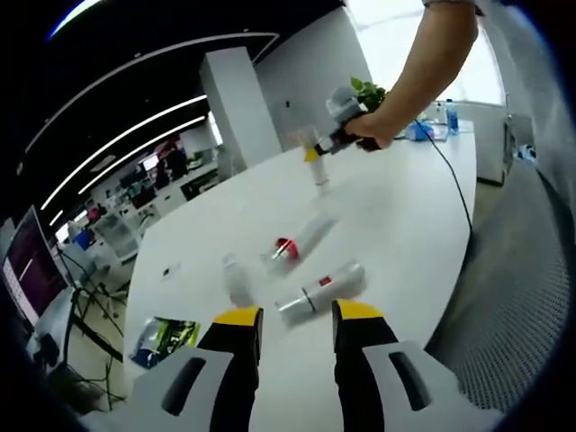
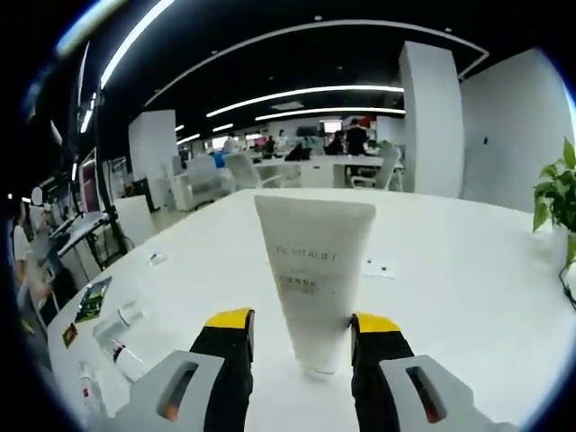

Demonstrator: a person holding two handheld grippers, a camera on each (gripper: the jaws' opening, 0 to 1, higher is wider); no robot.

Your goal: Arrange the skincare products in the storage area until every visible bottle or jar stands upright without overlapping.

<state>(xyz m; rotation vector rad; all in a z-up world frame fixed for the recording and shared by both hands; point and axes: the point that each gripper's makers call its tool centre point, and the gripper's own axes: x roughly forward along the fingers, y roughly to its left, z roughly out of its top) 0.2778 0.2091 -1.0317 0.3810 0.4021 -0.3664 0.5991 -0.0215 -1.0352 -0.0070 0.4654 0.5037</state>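
Right gripper view: white squeeze tube (image 2: 314, 281) stands cap-down on the white desk (image 2: 468, 297), crimped end up, grey lettering on its face. It sits between the jaws of the right claw (image 2: 304, 329); whether the yellow-tipped jaws press it, cannot tell. Contents not visible.

Left gripper view: left claw (image 1: 297, 317) open, holding nothing, hovering over the near desk edge. Just beyond its tips a white tube with a red band (image 1: 321, 291) lies on its side. Past that, a second lying tube with a red cap (image 1: 300, 240). A small white bottle (image 1: 238, 279) lies to their left, apart from both. A dark-and-green packet (image 1: 165, 337) rests near the desk's left edge. Far across, a person's hand (image 1: 372, 132) holds the other gripper at the standing tube.

Room: open office, dark ceiling with curved light strips (image 2: 306, 94), a potted plant (image 2: 558, 193) at the right.
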